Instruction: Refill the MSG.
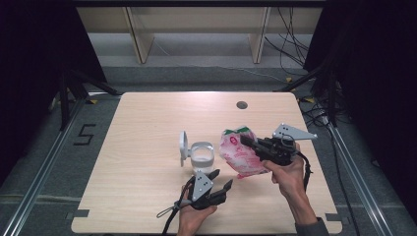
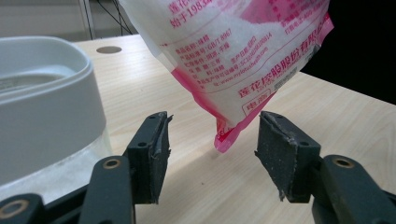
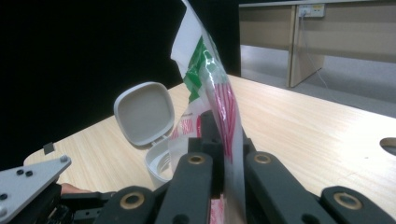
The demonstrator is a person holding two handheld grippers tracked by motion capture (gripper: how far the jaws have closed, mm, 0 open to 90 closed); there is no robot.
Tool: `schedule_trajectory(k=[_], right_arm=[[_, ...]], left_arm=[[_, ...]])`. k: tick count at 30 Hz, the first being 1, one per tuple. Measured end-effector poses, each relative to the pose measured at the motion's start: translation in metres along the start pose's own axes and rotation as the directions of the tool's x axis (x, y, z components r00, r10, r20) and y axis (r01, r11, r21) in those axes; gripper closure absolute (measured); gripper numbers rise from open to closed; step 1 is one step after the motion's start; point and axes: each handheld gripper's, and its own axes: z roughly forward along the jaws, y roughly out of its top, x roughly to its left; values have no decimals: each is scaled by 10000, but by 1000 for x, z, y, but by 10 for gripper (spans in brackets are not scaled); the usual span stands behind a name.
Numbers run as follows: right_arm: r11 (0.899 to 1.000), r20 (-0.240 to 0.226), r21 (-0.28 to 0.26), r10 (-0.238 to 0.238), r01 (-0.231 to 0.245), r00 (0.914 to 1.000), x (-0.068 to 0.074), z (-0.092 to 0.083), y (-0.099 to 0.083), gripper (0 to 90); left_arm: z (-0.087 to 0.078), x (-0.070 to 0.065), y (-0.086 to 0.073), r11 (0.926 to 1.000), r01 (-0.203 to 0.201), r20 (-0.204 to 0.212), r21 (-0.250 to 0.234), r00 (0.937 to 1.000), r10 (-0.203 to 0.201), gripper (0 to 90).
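The right gripper [image 3: 219, 154] has its fingers [image 3: 194, 186] pinched tight on the thin plastic near the top edge of a pink-and-white printed plastic bag of white granules [image 1: 241, 153], which hangs lifted off the pale wooden bench [image 1: 147, 123] just beside a round clear jar with a white rim and a flipped-up white hinged lid [image 1: 201, 156]. The left gripper [image 2: 212, 149] waits lower down with its fingers [image 2: 152, 149] spread apart and nothing pressed between them — the bag's bottom corner dangles just beyond them.

From where I stand the bag looks soft and slack — the film creases where it is clamped, and the contents sag to the lowest corner, so the weight will likely shift as it tilts. The plastic seems slick; a pinch on a flat seam or corner looks safer than a squeeze on the full belly, which would probably just bulge away. That low corner by the left fingers seems the natural second hold, to tip the bag toward the jar's mouth. The jar looks rigid and light enough to be nudged.
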Motion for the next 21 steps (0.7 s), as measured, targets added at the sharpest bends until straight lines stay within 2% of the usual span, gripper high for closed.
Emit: schedule_trajectory(k=[2, 3, 5, 6, 7, 10, 11, 12, 14, 16, 17, 19, 21], right_arm=[[10000, -98, 38, 21, -20, 9999, 0, 2, -2, 900], [9996, -61, 154, 253, -252, 9997, 1, 1, -3, 900], [10000, -127, 86, 50, -49, 9999, -2, 2, -4, 900], [9994, -92, 115, 335, -334, 9994, -1, 1, -6, 900], [9996, -185, 138, 230, -227, 9996, -4, 2, -8, 900], [9995, -42, 250, 210, -209, 9998, -7, 1, -14, 900], [9988, -56, 229, 435, -434, 9990, -7, 0, -16, 900], [9983, -51, 153, 568, -567, 9984, -7, -2, -17, 900], [9997, 79, 157, 158, -159, 9998, -10, -8, -18, 900], [9985, 145, 196, 515, -518, 9986, -9, -14, -20, 900], [9983, 136, 169, 562, -564, 9983, -10, -16, -21, 900], [9994, 200, 58, 346, -347, 9992, -14, -21, -24, 900], [9988, 422, 48, 488, -490, 9979, -17, -27, -27, 900]], left_arm=[[-3, 3, -1, 9999, -112, -83, 70, 9999, 112, 430], [-3, 4, -1, 10000, -57, -57, 59, 10000, 57, 428], [-6, 7, -1, 10000, -36, -159, 54, 9999, 37, 425], [-8, 8, -1, 10000, -23, -262, 9, 9997, 24, 425], [-9, 10, 0, 10000, -22, -264, -43, 9997, 21, 423], [-14, 14, 0, 10000, 16, -490, -63, 9988, -19, 421], [-14, 15, 0, 9998, 53, -478, -184, 9988, -62, 421], [-16, 16, 0, 10000, 36, -591, -52, 9982, -39, 421], [-18, 20, 0, 9999, 116, -608, -78, 9981, -120, 418], [-20, 22, 1, 9997, 131, -629, -217, 9979, -145, 418], [-23, 23, 1, 9998, 178, -724, -94, 9972, -184, 418], [-24, 25, 1, 9998, 130, -745, -125, 9971, -139, 418], [-25, 26, 1, 9998, 149, -772, -106, 9969, -157, 415]])
